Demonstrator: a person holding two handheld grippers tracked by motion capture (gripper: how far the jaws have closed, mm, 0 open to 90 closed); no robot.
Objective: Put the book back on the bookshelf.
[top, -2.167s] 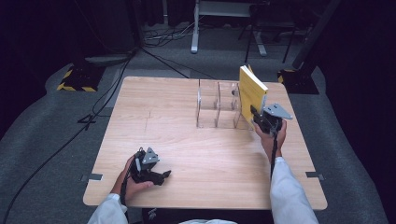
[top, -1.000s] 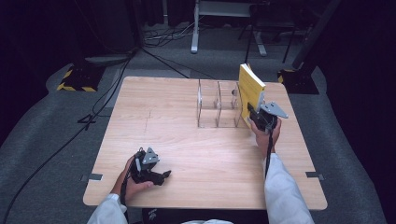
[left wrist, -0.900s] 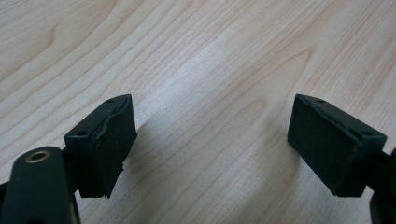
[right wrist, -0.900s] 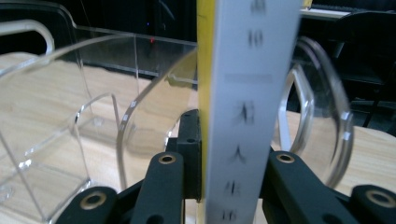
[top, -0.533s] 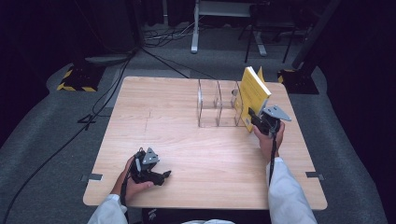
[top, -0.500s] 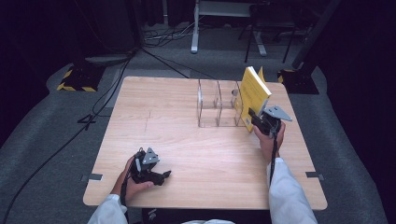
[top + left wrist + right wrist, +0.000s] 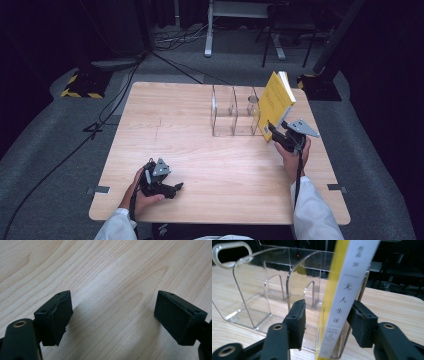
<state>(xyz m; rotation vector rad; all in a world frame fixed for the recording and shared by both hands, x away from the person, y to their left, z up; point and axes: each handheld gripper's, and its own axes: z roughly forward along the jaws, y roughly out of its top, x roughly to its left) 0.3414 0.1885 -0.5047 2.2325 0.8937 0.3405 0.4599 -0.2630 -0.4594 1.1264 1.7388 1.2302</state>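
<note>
A yellow book with a white spine stands at the right end of a clear acrylic rack, its top leaning right. My right gripper sits at the book's near bottom corner. Its jaws have just been opening and now straddle the book. In the right gripper view the left pad stands clear of the yellow cover and the right pad lies close along the spine side. My left gripper rests low at the table's near left, open, with bare wood between its pads.
The rack's dividers form several empty slots left of the book. The wooden table spreads wide between the two hands. Cables and a black-and-yellow block lie on the grey floor beyond the far left corner.
The book's top has tipped further right. My right hand has shifted a little right and toward the person. The left hand has stayed put.
</note>
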